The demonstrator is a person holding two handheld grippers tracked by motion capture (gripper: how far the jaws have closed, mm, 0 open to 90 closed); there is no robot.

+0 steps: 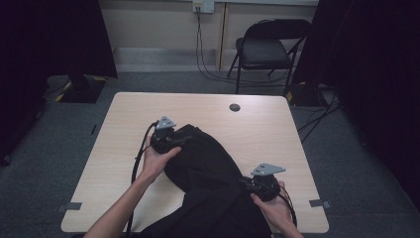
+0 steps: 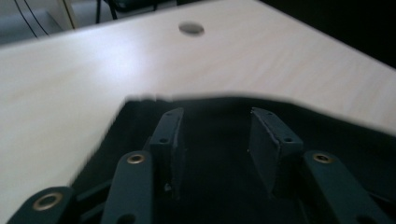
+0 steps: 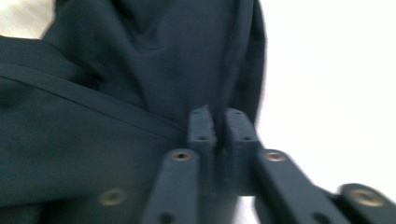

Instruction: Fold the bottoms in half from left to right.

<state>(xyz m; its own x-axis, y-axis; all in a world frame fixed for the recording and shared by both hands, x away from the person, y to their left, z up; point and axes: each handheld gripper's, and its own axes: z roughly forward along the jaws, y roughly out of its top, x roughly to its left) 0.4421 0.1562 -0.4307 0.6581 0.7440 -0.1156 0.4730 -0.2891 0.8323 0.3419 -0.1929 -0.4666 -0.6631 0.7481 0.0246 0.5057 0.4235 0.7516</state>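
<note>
A black garment [image 1: 208,168] lies crumpled on the light wooden table [image 1: 138,109] and spills over its near edge. My left gripper [image 1: 184,140] is at the cloth's far left corner. In the left gripper view its jaws [image 2: 217,114] stand apart over the black cloth [image 2: 219,186], just behind its edge, with nothing pinched. My right gripper [image 1: 244,182] is at the cloth's right side. In the right gripper view its pads [image 3: 218,112] are almost together, with a fold of the dark fabric [image 3: 140,56] running in between them.
A round cable hole [image 1: 235,107] sits near the table's far edge, also seen from the left gripper as the cable hole [image 2: 191,28]. Behind the table stands a black folding chair [image 1: 267,47], with cables on the floor and dark curtains on both sides.
</note>
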